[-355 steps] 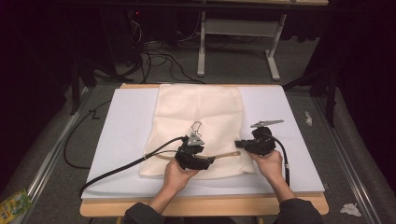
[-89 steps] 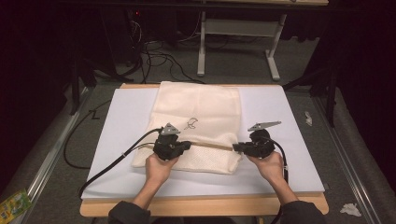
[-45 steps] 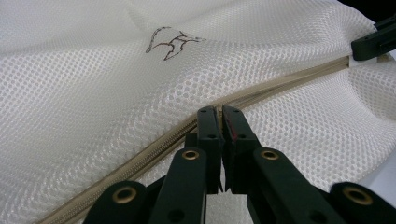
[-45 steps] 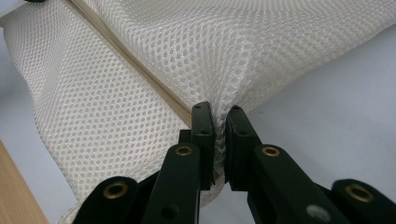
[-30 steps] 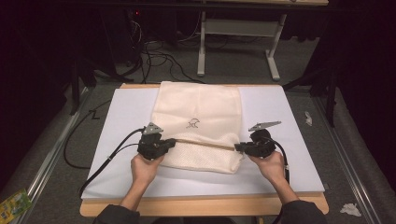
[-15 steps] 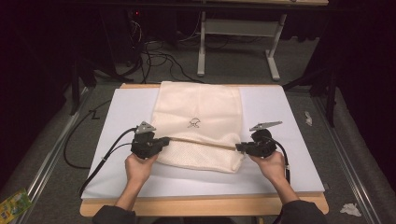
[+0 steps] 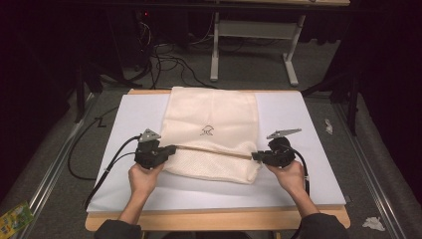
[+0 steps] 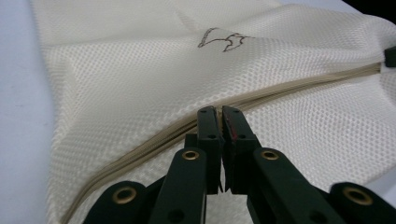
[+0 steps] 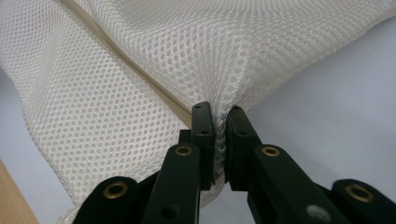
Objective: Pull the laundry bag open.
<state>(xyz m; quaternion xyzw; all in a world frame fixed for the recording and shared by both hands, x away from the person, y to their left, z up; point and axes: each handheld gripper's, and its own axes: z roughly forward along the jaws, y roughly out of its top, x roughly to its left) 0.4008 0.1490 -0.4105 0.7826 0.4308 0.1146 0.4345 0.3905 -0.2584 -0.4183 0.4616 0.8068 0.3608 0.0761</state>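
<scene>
The cream mesh laundry bag [image 7: 211, 134] is lying flat in the middle of the white board [image 7: 318, 129], its zipper [image 7: 214, 149] running across it from one hand to the other; the left gripper [image 7: 169, 150] is pinching what looks like the zipper's slider [image 8: 220, 114] at the bag's left edge, jaws pressed nearly together on it; the right gripper [image 7: 256, 156] is clamping a fold of mesh at the zipper's far end [image 9: 218, 122], jaws tight on the fabric; judging by that, the right is anchoring the bag so the zipper stays taut and straight while the left works the slider along it.
</scene>
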